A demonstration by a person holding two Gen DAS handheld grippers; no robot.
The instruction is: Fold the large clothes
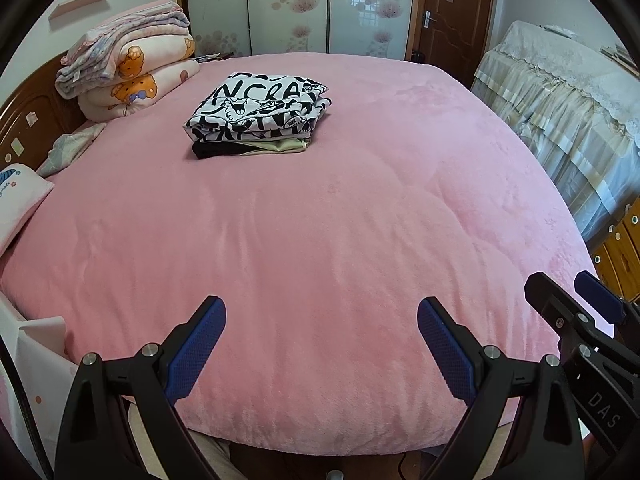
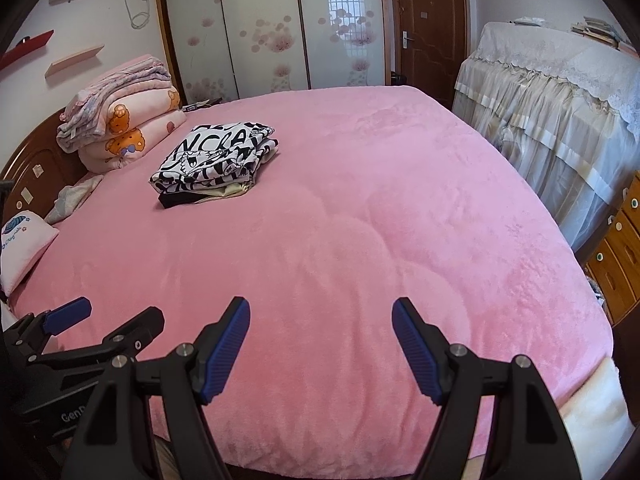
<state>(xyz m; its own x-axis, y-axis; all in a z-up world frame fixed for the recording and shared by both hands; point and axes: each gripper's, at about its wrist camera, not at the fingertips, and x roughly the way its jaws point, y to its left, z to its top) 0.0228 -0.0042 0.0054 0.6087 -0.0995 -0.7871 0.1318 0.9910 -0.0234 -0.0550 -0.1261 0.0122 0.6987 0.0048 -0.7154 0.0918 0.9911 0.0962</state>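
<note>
A folded black-and-white printed garment point(image 1: 260, 110) lies on top of a small stack of folded clothes, a black one point(image 1: 212, 150) and a pale yellow one point(image 1: 280, 146), on the far left part of the pink bed point(image 1: 320, 260). The stack also shows in the right wrist view point(image 2: 218, 160). My left gripper point(image 1: 320, 312) is open and empty above the bed's near edge. My right gripper point(image 2: 320, 312) is open and empty beside it, also far from the stack. The right gripper shows at the right edge of the left wrist view point(image 1: 572, 292). The left gripper shows at the left of the right wrist view point(image 2: 108, 312).
Folded quilts point(image 1: 128, 68) are piled at the wooden headboard point(image 1: 28, 120) on the left. A pillow point(image 1: 20, 200) lies at the left edge. A cloth-covered piece of furniture point(image 1: 560, 100) and wooden drawers point(image 1: 624, 240) stand to the right. Wardrobe doors point(image 1: 288, 4) and a door are behind.
</note>
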